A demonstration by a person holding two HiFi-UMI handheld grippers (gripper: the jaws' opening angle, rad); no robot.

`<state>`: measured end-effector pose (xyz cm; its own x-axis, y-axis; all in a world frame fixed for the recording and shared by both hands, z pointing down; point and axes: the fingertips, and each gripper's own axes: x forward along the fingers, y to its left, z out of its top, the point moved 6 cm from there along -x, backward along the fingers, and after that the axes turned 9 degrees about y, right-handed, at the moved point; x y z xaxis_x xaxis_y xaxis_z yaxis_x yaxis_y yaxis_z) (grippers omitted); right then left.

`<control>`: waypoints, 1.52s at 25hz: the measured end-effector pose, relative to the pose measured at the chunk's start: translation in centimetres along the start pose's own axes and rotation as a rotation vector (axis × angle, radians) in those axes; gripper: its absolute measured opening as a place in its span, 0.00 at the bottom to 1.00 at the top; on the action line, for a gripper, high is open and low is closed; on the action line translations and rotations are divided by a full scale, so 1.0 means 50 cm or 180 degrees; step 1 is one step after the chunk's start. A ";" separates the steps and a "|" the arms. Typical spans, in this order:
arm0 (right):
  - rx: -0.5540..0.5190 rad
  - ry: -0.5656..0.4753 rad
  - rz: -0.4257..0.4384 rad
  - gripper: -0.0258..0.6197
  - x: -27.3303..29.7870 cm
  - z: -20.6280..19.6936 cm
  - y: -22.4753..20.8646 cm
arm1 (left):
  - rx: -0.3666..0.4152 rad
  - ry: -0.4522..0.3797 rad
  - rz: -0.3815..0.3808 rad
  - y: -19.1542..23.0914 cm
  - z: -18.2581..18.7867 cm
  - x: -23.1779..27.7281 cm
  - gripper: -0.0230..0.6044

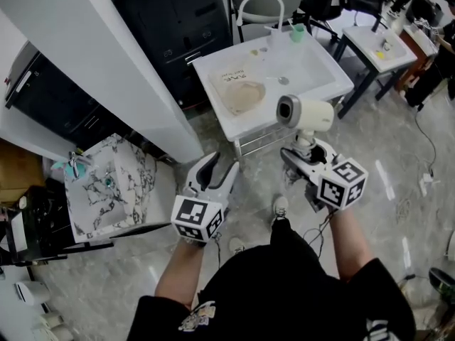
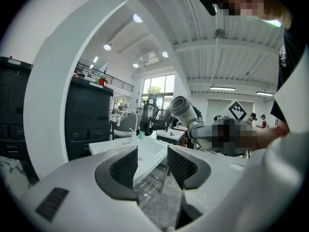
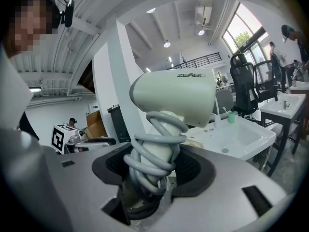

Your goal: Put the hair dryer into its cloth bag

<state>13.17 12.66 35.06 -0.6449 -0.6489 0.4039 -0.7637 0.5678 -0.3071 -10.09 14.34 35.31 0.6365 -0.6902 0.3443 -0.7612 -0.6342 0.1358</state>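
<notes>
**Gripper and Arm Status**

In the head view both forearms extend from the lower centre of the frame toward the top.

The left forearm [image 1: 186, 268] carries the left gripper [image 1: 220, 166] at centre-left, with its marker cube [image 1: 197, 219] facing up. The jaws stand apart with their pads facing each other and nothing between them.

The right forearm [image 1: 352, 241] carries the right gripper [image 1: 307, 155] at centre-right, slightly higher in the frame. Its jaws are closed on the cord-wrapped handle of the hair dryer [image 1: 306, 112], which stands upright above them.

Both grippers point toward the top of the frame.
</notes>
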 end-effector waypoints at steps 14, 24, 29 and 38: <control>-0.0088 0.0111 0.0264 0.43 0.104 0.116 -0.198 | -0.0088 0.0033 0.0298 0.060 0.078 0.183 0.33; -0.0182 0.0217 0.0520 0.43 0.157 0.184 -0.327 | -0.0175 0.0040 0.0620 0.081 0.117 0.293 0.33; -0.0254 0.0251 0.0604 0.43 0.163 0.210 -0.380 | -0.0185 0.0053 0.0736 0.077 0.131 0.339 0.33; -0.0212 0.0271 0.0637 0.43 0.168 0.229 -0.433 | -0.0158 0.0118 0.0852 0.090 0.140 0.387 0.33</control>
<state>23.94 -10.92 35.25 -0.7762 -0.4766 0.4128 -0.6154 0.7150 -0.3318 -0.31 -4.29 36.07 0.4075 -0.8172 0.4076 -0.9074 -0.4124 0.0804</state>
